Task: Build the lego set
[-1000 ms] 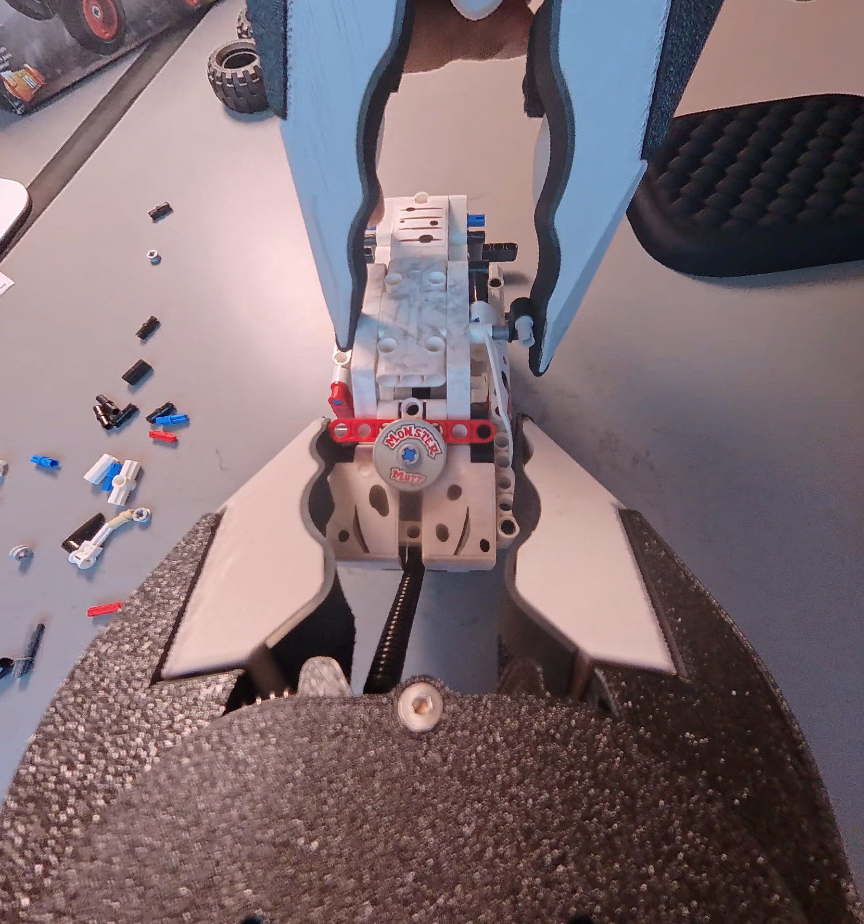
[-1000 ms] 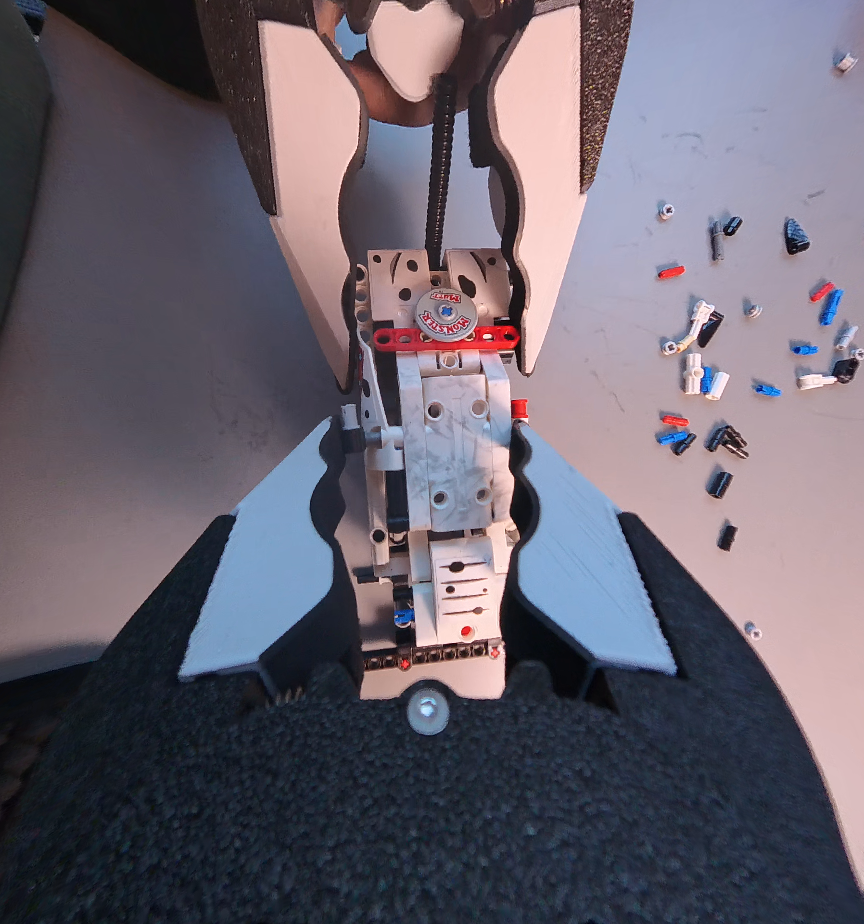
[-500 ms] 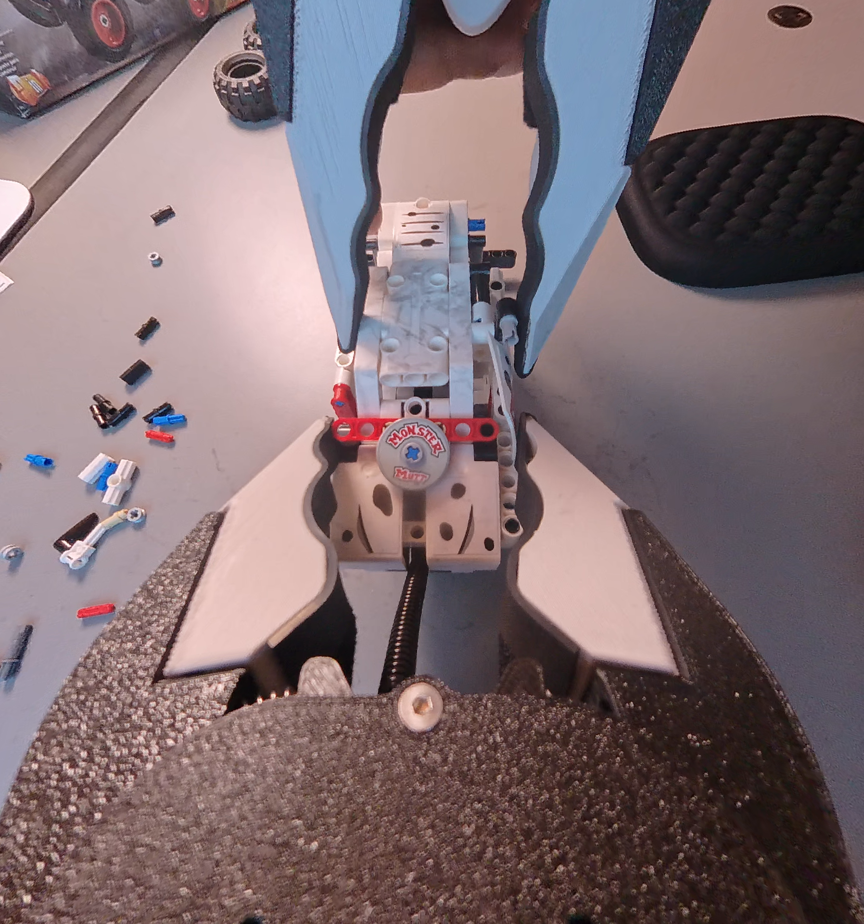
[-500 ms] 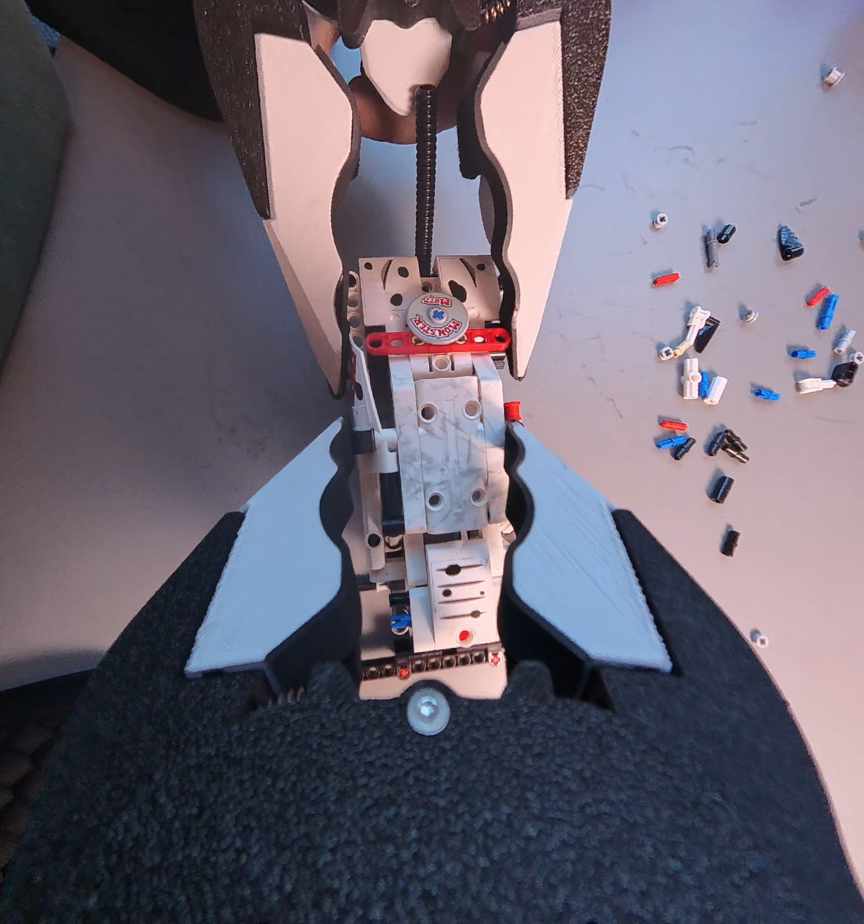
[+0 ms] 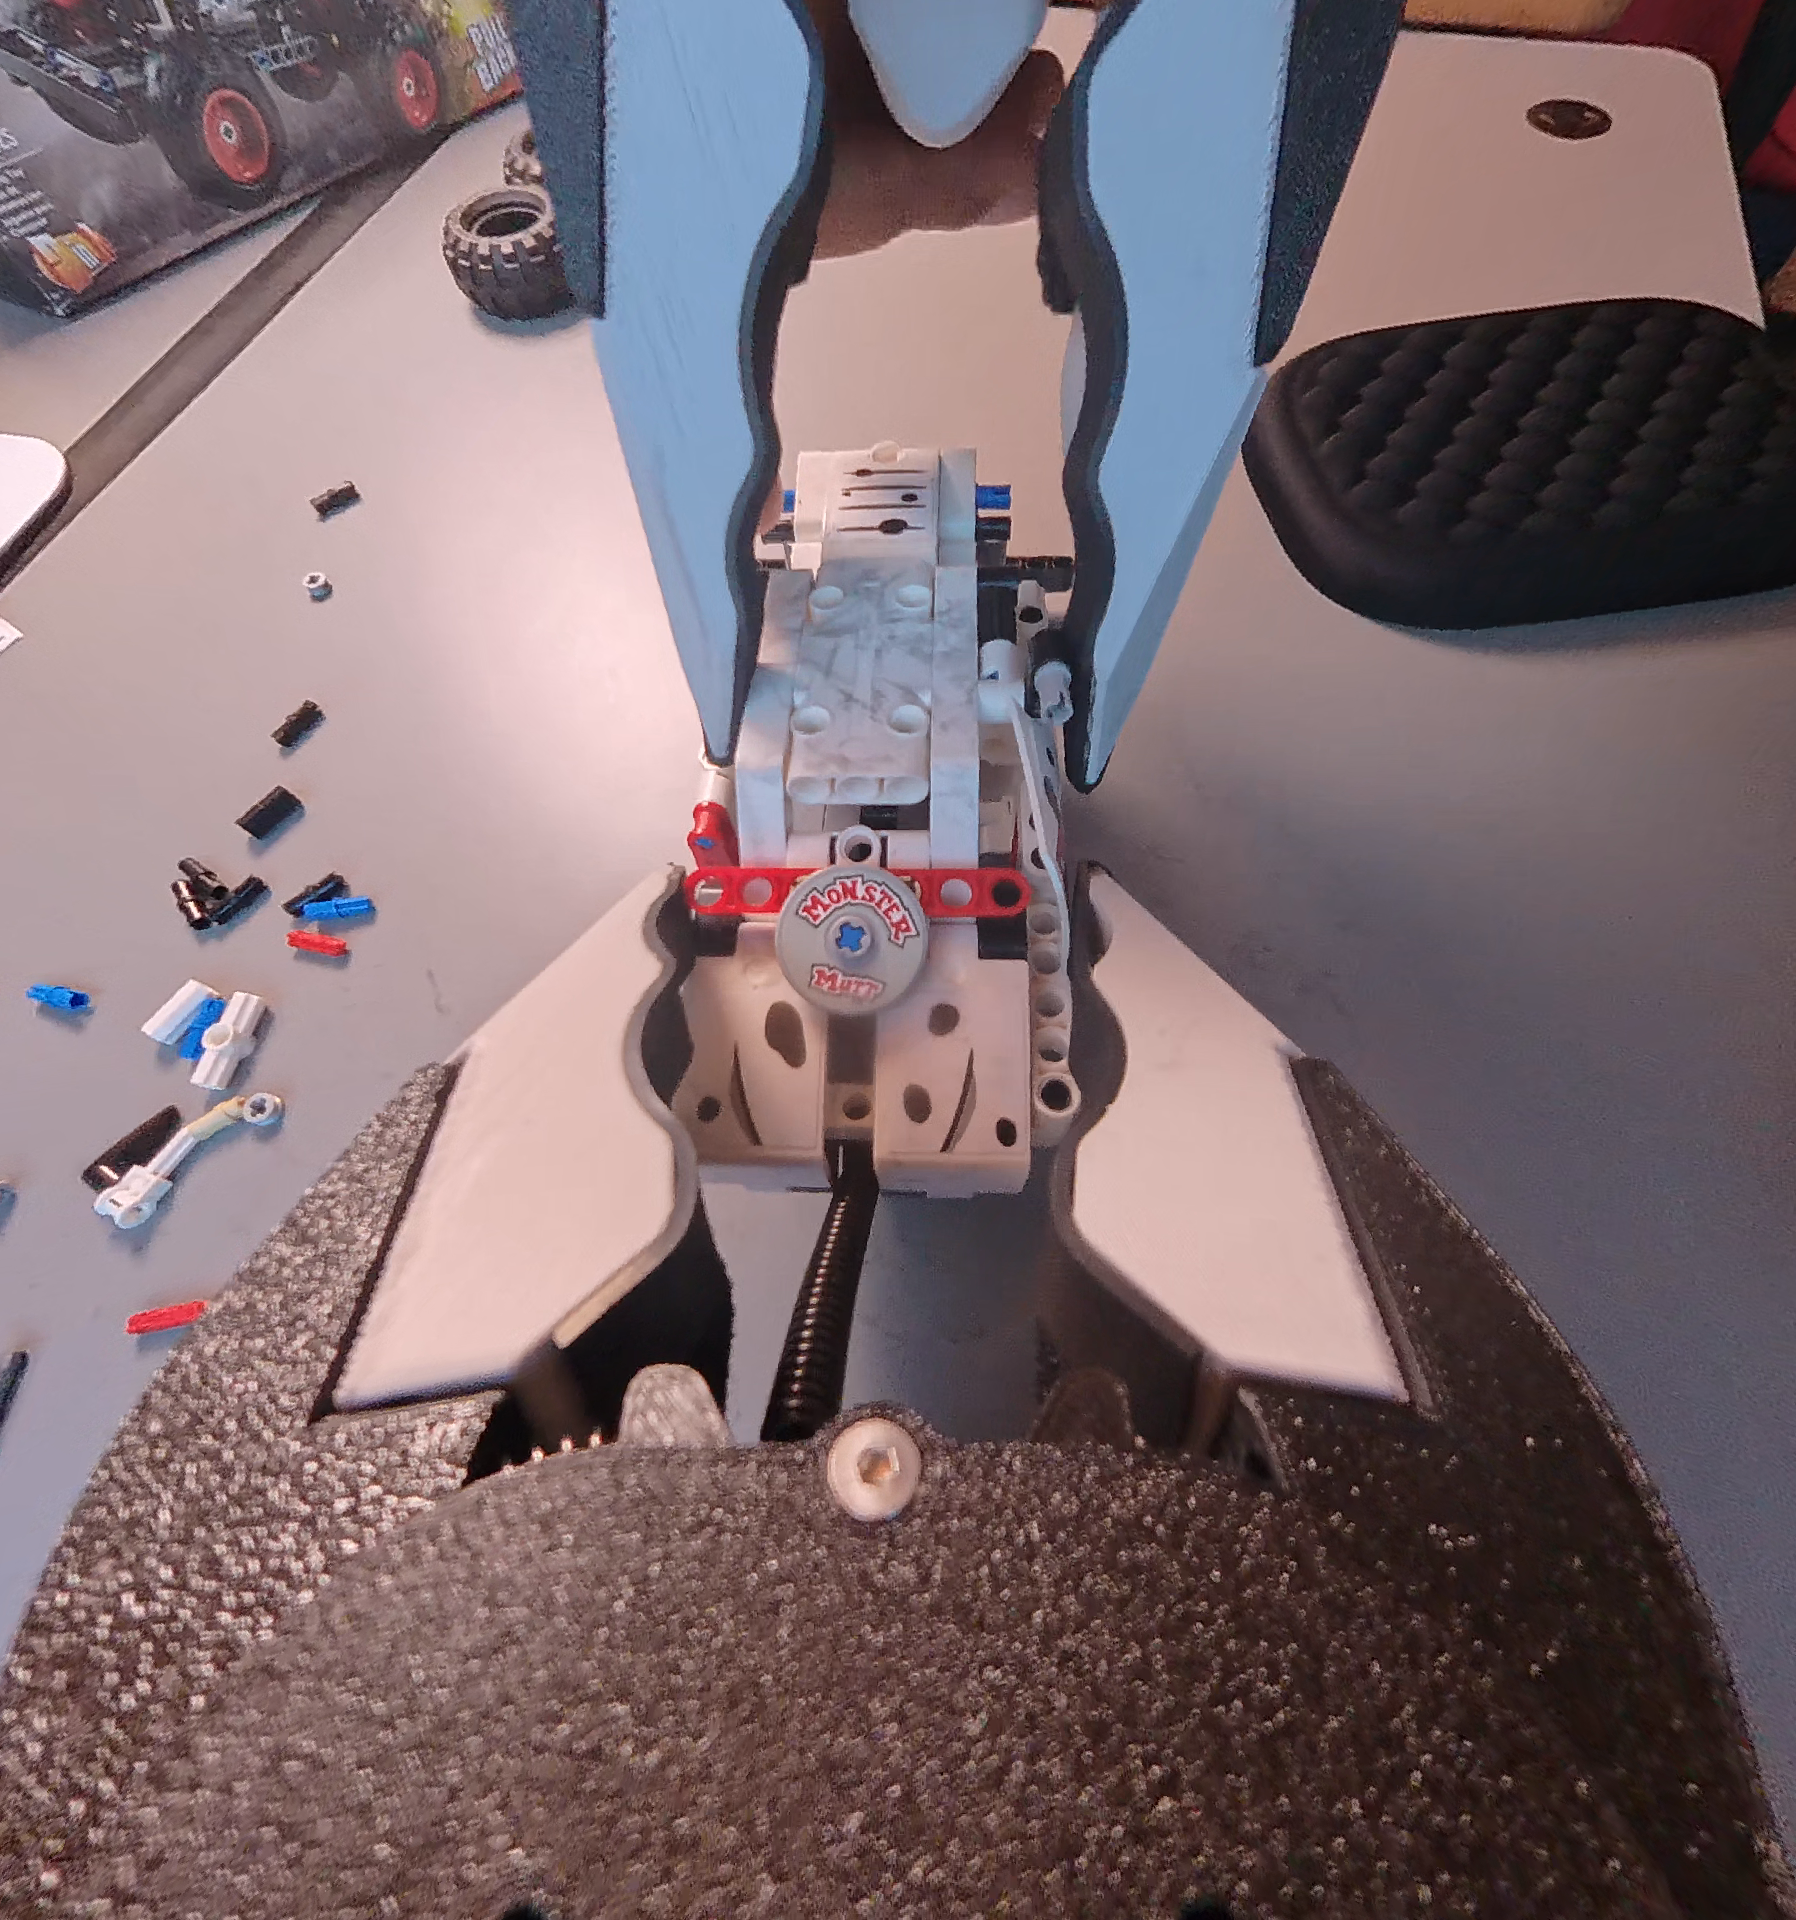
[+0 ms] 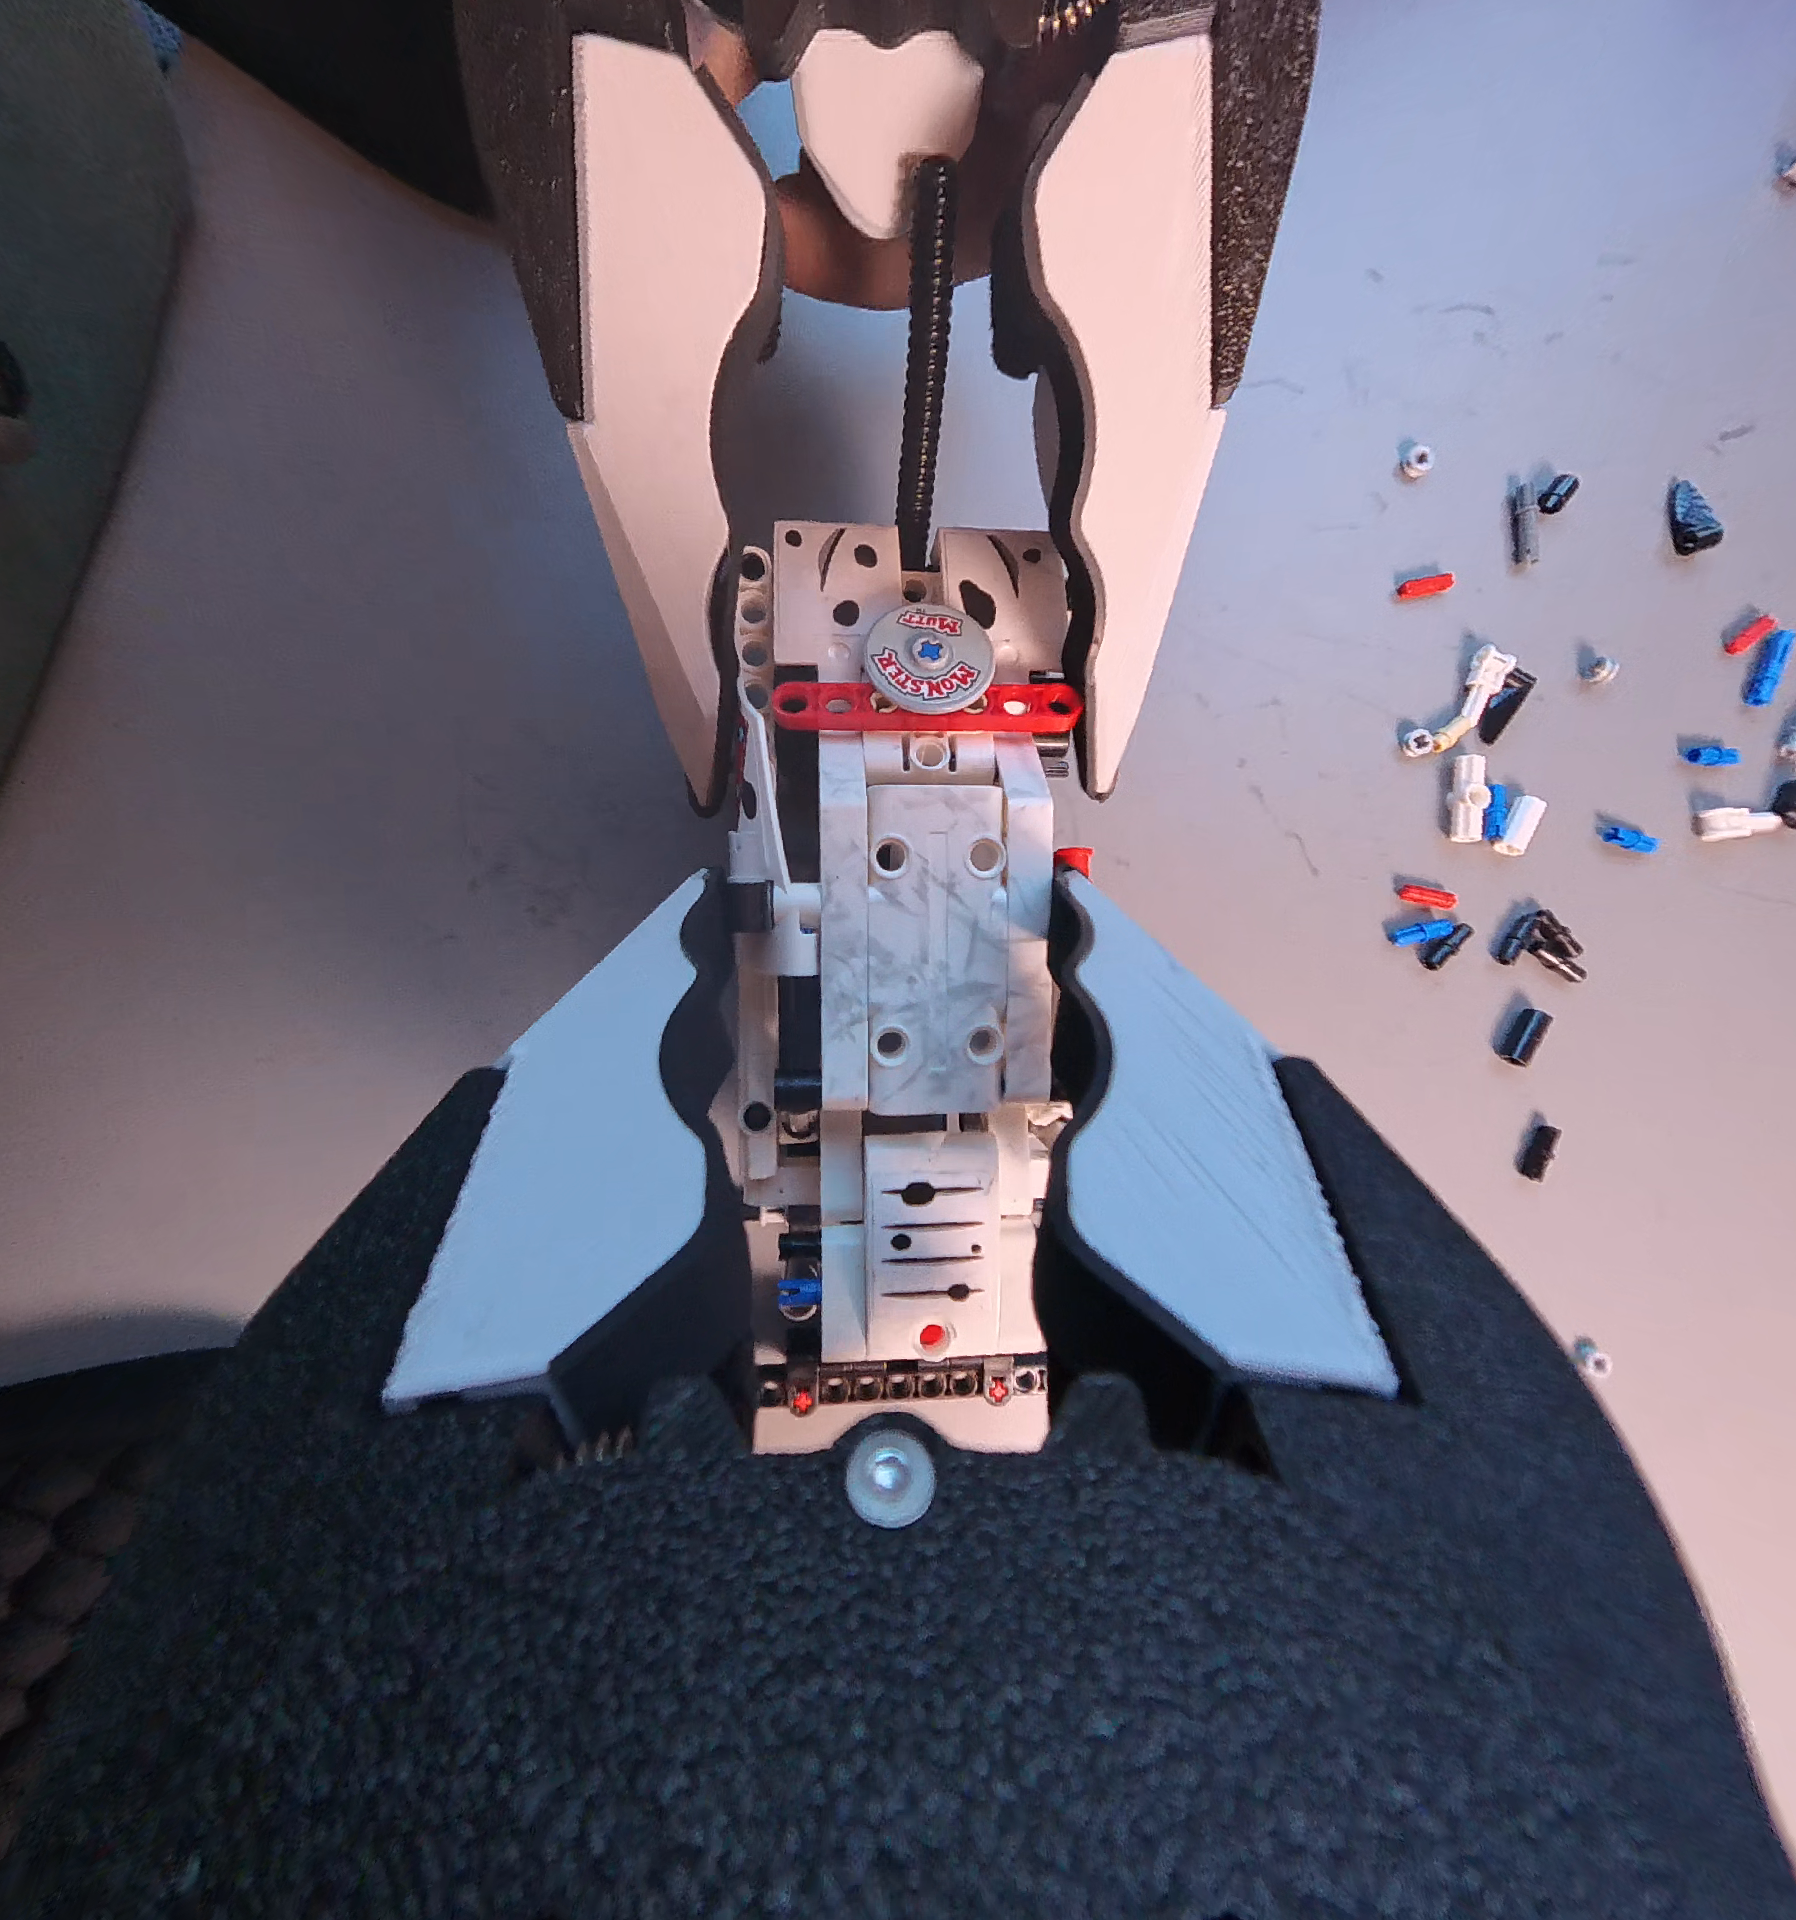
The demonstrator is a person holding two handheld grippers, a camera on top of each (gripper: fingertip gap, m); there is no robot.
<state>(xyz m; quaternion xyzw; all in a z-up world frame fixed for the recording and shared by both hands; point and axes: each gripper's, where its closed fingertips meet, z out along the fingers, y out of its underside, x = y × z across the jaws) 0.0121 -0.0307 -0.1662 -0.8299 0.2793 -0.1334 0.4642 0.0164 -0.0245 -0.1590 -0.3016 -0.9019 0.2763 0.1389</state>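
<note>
Both hand-held grippers, left (image 5: 878, 1029) and right (image 6: 889, 1049), are clamping opposite ends of the lego body (image 5: 878, 727), facing along its long axis.

The white spotted lego truck body (image 5: 878, 831) sits on the grey surface (image 5: 1393, 987) between the left tool (image 5: 873, 914) and right tool (image 6: 889, 904), with scattered small lego pins (image 5: 219, 935) to its left and a black knobbly tyre (image 5: 504, 249) beyond.
</note>
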